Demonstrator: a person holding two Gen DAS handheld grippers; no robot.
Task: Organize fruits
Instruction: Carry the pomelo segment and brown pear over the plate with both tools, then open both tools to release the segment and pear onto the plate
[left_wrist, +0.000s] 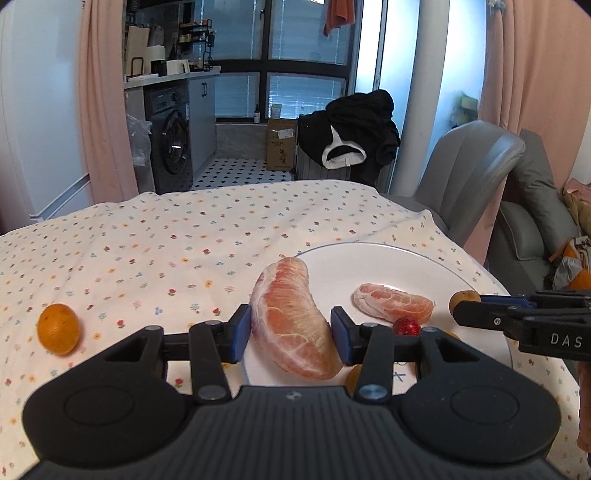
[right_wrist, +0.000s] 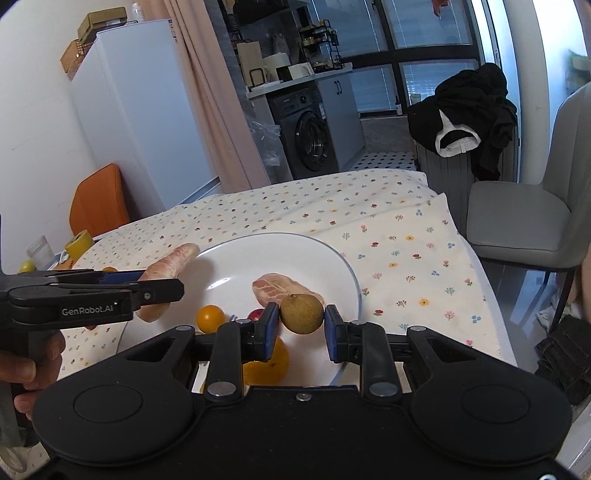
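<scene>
While the large pomelo segment (left_wrist: 295, 317) sits clamped between the blue pads (left_wrist: 241, 332) of the left gripper (left_wrist: 291, 334), it overlaps the left rim of the white plate (left_wrist: 369, 258), w/ part of it over the floral tablecloth (left_wrist: 184, 240); whether it rests on the plate or is lifted can't be told. A smaller pomelo piece (left_wrist: 393, 301) lies on the plate just right of it, and a small red fruit (left_wrist: 406, 326) sits at the near side of that piece. The right gripper (right_wrist: 301, 325) is closed on a small brown round fruit (right_wrist: 301, 314) (its skin looks dull and speckled), held above the plate's near-right part. In the right wrist view a small yellow-orange fruit (right_wrist: 210, 318) and a bigger orange (right_wrist: 267, 363) lie on the plate below and left of the gripper. Well apart to the left, another orange (left_wrist: 58, 328) rests on the cloth off the plate. A grey chair (right_wrist: 524, 214) stands beside the table; a hand (right_wrist: 33, 362) grips the left tool's handle.
</scene>
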